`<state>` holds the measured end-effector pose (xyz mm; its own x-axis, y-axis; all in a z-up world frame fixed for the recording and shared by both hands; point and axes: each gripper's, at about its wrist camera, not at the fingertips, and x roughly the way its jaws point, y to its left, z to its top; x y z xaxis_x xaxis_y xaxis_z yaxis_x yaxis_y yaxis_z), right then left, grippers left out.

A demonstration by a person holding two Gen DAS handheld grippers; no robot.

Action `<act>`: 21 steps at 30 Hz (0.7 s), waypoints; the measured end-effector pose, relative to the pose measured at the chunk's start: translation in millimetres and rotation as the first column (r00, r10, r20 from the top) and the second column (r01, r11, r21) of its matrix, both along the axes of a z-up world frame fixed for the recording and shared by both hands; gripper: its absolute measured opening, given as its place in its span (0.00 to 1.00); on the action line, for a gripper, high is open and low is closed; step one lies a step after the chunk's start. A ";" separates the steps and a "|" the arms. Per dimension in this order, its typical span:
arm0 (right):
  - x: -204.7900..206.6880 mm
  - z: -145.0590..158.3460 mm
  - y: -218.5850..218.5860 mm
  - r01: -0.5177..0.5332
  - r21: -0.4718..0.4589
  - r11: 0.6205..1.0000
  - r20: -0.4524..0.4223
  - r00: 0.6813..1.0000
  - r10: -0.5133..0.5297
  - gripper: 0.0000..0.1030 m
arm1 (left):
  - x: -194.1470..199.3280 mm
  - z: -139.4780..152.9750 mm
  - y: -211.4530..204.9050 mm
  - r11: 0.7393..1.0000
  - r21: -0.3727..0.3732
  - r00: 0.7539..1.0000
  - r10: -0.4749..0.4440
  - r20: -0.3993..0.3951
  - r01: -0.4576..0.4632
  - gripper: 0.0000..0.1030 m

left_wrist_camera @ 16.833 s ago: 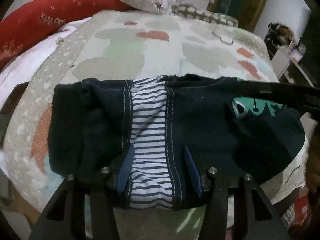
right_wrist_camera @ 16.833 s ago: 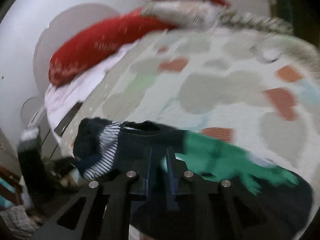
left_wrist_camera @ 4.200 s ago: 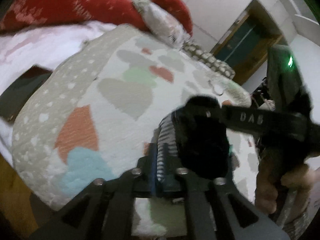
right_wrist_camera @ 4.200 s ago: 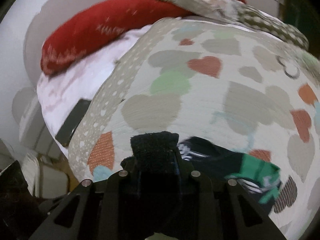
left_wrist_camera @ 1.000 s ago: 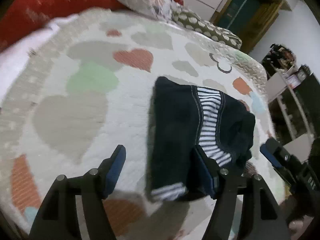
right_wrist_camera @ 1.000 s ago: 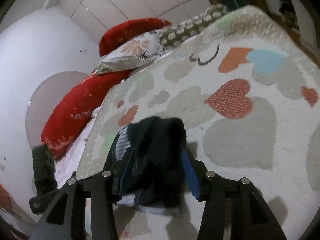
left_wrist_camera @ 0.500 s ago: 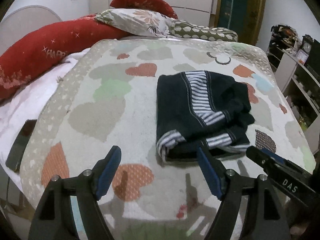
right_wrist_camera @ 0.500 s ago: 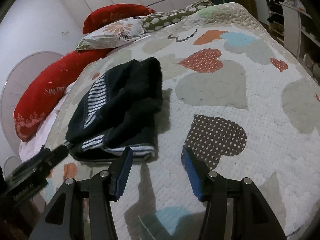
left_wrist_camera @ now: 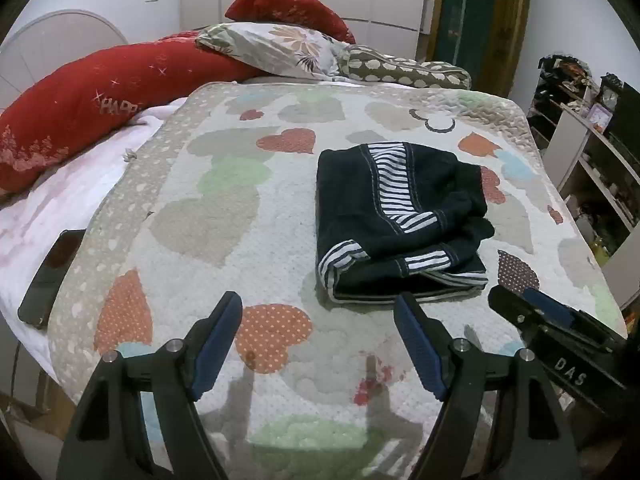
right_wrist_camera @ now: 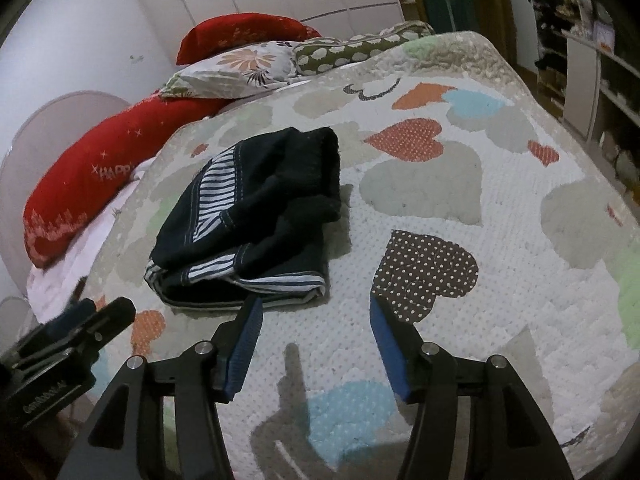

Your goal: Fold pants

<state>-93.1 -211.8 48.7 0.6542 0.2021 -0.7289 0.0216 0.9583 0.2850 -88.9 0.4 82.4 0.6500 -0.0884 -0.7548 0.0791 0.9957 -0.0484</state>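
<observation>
The dark navy pants (left_wrist_camera: pixel 400 220) with white-striped panels lie folded in a compact bundle on the heart-patterned quilt (left_wrist_camera: pixel 224 216). My left gripper (left_wrist_camera: pixel 316 304) is open just short of the bundle's near edge, with only quilt between its blue pads. In the right wrist view the same pants (right_wrist_camera: pixel 256 216) sit ahead and to the left. My right gripper (right_wrist_camera: pixel 315 308) is open near their front right corner, its jaws still widening with nothing between them. Each gripper shows in the other's view: the right gripper (left_wrist_camera: pixel 540 312) at the right, the left gripper (right_wrist_camera: pixel 96 316) at the left.
A long red pillow (left_wrist_camera: pixel 80 108), a floral pillow (left_wrist_camera: pixel 276 48) and a spotted cushion (left_wrist_camera: pixel 404 68) line the head of the bed. A dark phone (left_wrist_camera: pixel 48 276) lies on the white sheet at the left. Shelves (left_wrist_camera: pixel 592 152) stand past the bed's right edge.
A second ago the folded pants sat between both grippers' jaws. Both grippers have let go and drawn back towards the near edge of the bed, and the pants now lie free.
</observation>
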 end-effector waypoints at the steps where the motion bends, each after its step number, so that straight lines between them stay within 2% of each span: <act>1: -0.6 -0.2 1.1 -0.004 -0.005 1.000 0.000 1.000 0.004 0.59 | -0.3 0.0 0.1 1.000 -0.003 1.000 -0.001 0.000 0.001 0.75; 21: 2.0 -12.1 2.2 -0.005 0.004 1.000 -0.029 1.000 0.005 0.59 | 0.6 -5.1 1.8 1.000 -0.016 1.000 0.004 -0.009 -0.004 0.75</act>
